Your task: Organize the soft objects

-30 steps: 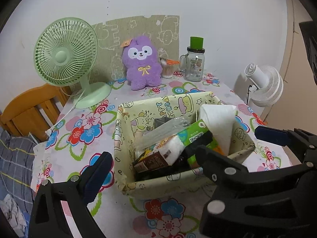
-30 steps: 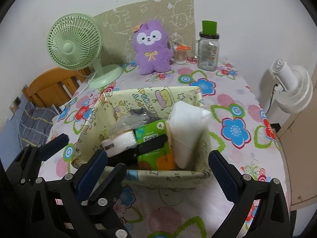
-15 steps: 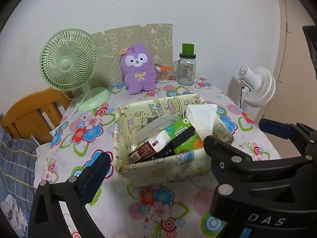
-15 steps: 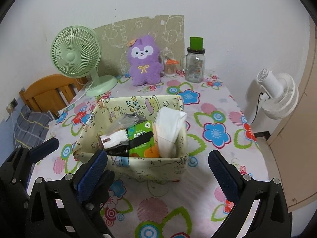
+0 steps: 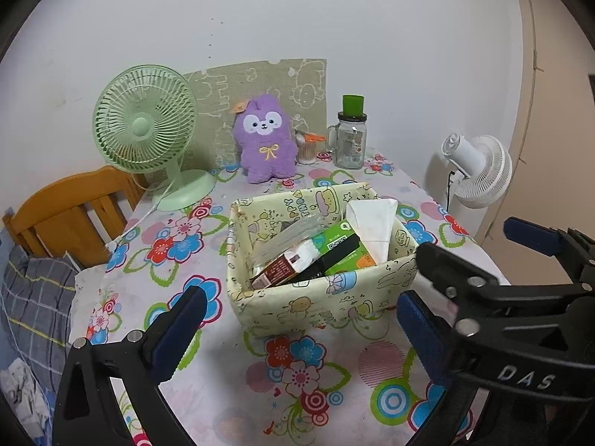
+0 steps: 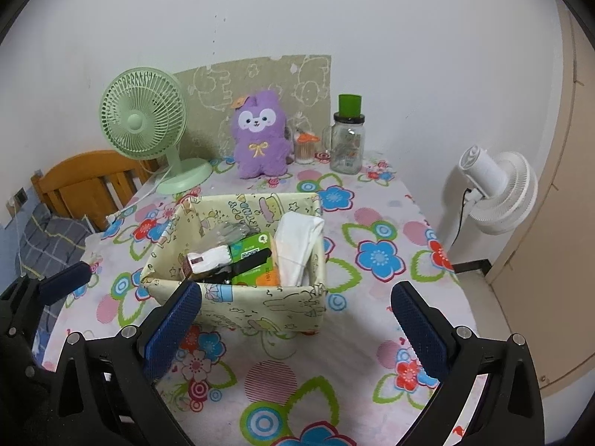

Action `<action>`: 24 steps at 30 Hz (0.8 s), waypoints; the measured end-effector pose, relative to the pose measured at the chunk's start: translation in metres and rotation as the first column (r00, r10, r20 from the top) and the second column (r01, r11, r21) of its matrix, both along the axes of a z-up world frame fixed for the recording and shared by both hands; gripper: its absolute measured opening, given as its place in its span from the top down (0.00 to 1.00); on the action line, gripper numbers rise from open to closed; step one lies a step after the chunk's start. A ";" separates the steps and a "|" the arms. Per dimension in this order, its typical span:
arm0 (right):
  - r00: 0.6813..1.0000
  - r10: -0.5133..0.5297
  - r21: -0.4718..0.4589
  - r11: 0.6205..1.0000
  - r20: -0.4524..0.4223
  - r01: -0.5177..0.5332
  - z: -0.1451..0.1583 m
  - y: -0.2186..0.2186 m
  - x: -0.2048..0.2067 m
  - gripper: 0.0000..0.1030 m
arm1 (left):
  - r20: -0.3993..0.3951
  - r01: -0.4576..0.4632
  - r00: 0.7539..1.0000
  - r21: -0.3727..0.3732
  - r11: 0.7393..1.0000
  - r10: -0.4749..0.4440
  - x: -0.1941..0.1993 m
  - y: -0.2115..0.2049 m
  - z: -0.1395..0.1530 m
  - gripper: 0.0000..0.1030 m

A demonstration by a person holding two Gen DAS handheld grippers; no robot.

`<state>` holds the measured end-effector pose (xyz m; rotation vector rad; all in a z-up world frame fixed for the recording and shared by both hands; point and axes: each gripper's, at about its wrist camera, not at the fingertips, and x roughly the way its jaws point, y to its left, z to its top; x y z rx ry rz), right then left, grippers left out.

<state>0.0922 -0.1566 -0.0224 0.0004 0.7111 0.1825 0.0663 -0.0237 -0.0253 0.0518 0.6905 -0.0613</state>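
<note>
Hovering both grippers, left (image 5: pixel 297 323) and right (image 6: pixel 293 319), spread wide and empty, you're needing to centre over the fabric bin's (image 6: pixel 260 306) white tissue pack (image 6: pixel 297 245) before closing.

Fabric bin (image 6: pixel 238 306) sits mid-tabletop (image 6: pixel 372 334), packed: tissue pack (image 6: pixel 297 247) at its right side, snack packets (image 6: pixel 245 260) to the left of it. Behind, along the wall, desk fan (image 6: pixel 143 126) at left, plush toy (image 6: pixel 260 137) in the centre, glass jar (image 6: pixel 347 141) to its right. Off the tabletop's right edge, a standing fan (image 6: pixel 498 193); off its left, a wooden chair (image 6: pixel 85 182).
</note>
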 end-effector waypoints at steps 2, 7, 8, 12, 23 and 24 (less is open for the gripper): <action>1.000 -0.004 0.000 1.000 0.012 0.004 0.002 -0.003 -0.004 0.00 | 0.002 -0.008 1.000 -0.004 1.000 0.008 -0.003 0.003 0.001 0.00; 1.000 -0.006 0.009 1.000 0.025 0.006 0.004 -0.008 -0.014 0.00 | 0.010 -0.023 1.000 -0.012 1.000 0.023 -0.011 0.009 0.004 0.00; 0.999 -0.008 0.011 1.000 0.031 0.008 0.005 -0.009 -0.016 0.00 | 0.009 -0.026 1.000 -0.013 1.000 0.026 -0.013 0.010 0.004 0.00; 0.999 -0.013 0.016 1.000 0.046 0.012 0.008 -0.014 -0.023 0.00 | 0.011 -0.030 0.999 -0.022 0.999 0.030 -0.019 0.013 0.007 0.00; 0.995 -0.024 0.021 1.000 0.098 0.022 0.018 -0.026 -0.043 0.00 | 0.062 -0.058 0.996 -0.024 0.998 0.059 -0.042 0.022 0.018 0.00; 0.994 -0.024 0.021 1.000 0.102 0.022 0.019 -0.026 -0.045 0.00 | 0.066 -0.059 0.996 -0.025 0.998 0.061 -0.043 0.022 0.019 0.00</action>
